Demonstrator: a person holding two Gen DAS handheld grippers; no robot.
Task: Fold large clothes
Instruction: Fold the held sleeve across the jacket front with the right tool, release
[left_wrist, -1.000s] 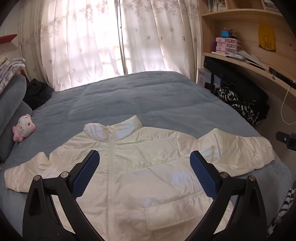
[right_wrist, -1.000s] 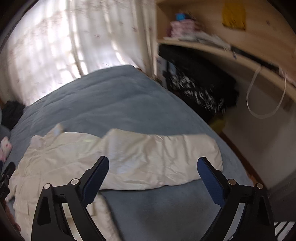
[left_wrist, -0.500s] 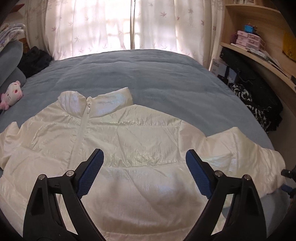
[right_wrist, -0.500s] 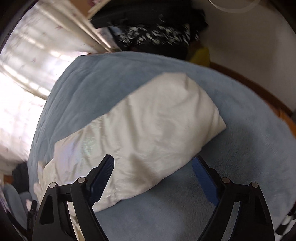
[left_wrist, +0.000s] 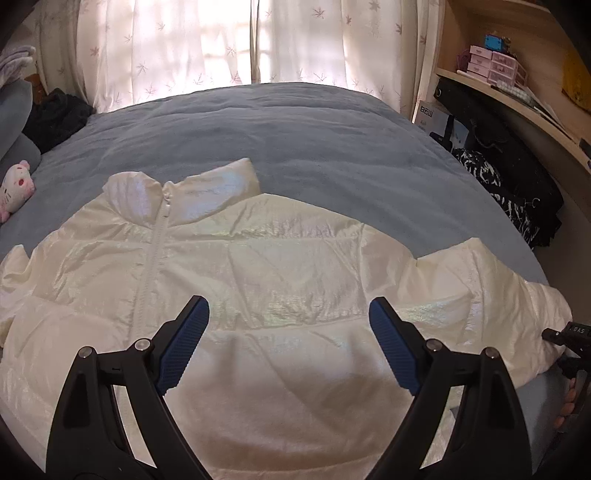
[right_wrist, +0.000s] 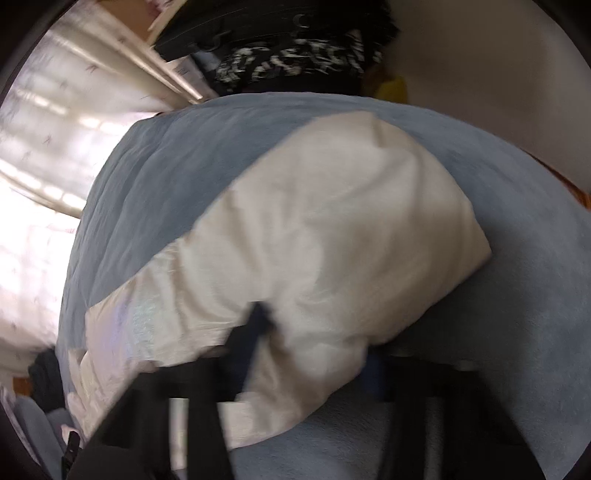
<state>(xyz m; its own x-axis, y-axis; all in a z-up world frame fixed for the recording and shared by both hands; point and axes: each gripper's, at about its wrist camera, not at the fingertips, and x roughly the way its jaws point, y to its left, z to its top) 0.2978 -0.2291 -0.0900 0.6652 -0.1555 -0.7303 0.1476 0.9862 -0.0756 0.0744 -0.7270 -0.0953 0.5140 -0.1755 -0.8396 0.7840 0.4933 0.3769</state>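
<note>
A shiny white puffer jacket lies face up and zipped on the blue bed, collar toward the curtains and both sleeves spread out. My left gripper hovers open over the jacket's right chest with nothing between its blue pads. In the blurred right wrist view, the jaws of my right gripper are closing on the near edge of the jacket's sleeve, and white fabric is bunched between the fingers. The right finger is mostly hidden behind the sleeve. That gripper's body shows at the sleeve's end.
A pink-and-white plush toy and dark clothes sit at the bed's far left. Black bags and patterned cloth are piled under a wooden shelf on the right. Curtains hang behind the bed. The bed's edge runs close past the sleeve end.
Both grippers came down toward the jacket. The right one rolled, dropped onto the sleeve and drew its fingers together on the fabric. The left one stayed open.
</note>
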